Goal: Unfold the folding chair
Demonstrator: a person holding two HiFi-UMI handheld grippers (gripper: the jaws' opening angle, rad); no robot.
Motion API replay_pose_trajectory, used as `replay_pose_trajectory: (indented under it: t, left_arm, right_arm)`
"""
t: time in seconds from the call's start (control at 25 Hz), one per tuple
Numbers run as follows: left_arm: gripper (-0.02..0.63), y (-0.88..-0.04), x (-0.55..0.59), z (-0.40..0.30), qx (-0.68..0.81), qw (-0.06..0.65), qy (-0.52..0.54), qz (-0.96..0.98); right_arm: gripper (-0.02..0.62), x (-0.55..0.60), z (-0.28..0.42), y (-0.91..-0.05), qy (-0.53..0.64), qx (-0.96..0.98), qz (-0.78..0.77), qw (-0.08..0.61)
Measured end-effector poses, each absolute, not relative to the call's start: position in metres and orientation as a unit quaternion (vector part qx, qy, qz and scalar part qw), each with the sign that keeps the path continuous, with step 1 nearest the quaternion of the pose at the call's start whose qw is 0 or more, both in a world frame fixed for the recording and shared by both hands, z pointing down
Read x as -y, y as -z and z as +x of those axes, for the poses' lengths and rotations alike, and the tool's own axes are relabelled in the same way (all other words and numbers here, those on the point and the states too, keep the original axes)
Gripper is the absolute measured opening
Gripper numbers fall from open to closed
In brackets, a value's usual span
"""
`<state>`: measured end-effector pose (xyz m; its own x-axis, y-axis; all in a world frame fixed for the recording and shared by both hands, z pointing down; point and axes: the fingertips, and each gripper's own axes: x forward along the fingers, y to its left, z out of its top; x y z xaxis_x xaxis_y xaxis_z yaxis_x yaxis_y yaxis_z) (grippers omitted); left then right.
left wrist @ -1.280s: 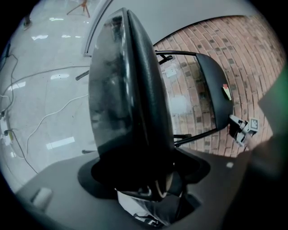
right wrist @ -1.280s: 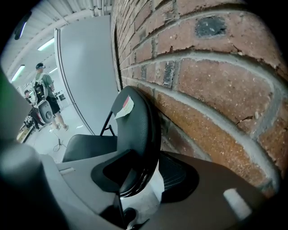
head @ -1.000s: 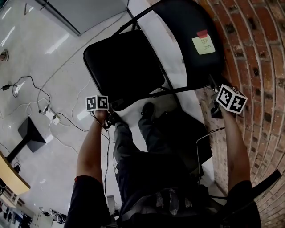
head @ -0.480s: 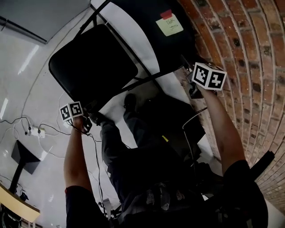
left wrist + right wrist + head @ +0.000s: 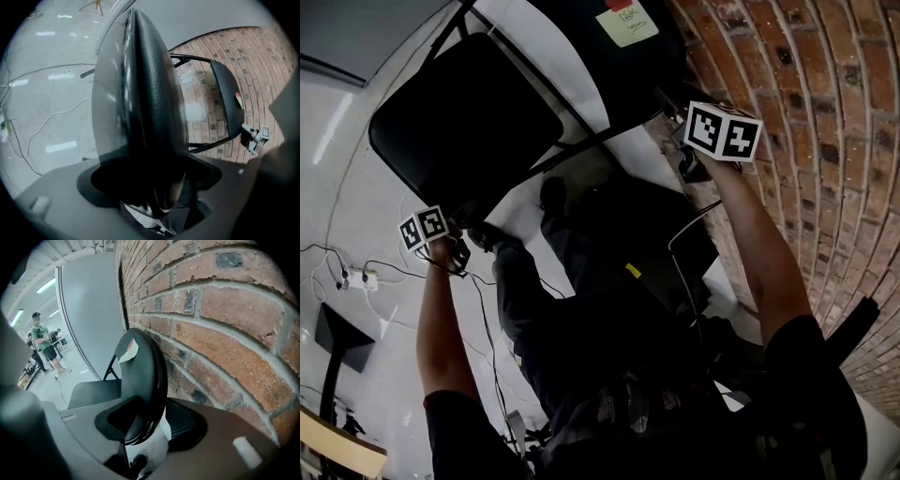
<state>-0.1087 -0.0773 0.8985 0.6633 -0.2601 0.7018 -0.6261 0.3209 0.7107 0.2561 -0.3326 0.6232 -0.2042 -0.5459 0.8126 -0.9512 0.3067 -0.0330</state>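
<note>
**Folding chair** [image 5: 487,112], black, opened out on the pale floor [image 5: 356,187], just beside the brick wall [image 5: 825,141].

- Seat [image 5: 459,122]: the front edge is taken deep between the jaws of the left gripper [image 5: 461,247]. The jaws are spread wide and have just been opening. The padded edge fills the gap and is pressed on both faces.
- Backrest [image 5: 628,70]: the side edge nearest the wall is clamped between the jaws of the right gripper [image 5: 680,141], which are set about half apart.
- Sticky note [image 5: 626,23]: yellow, fixed to the backrest.
- White cables [image 5: 337,272]: lying on the floor, well apart from the chair.
</note>
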Motion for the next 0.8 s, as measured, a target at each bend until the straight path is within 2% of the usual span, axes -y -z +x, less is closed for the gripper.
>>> replay_pose_trajectory:
  t: [0.8]
  left_arm:
    - [0.445,-0.903,0.076,-0.110,0.394,0.708,-0.137,0.569]
  right_arm:
    - [0.187,0.326,0.256,-0.620,-0.314,0.727,0.515,0.328]
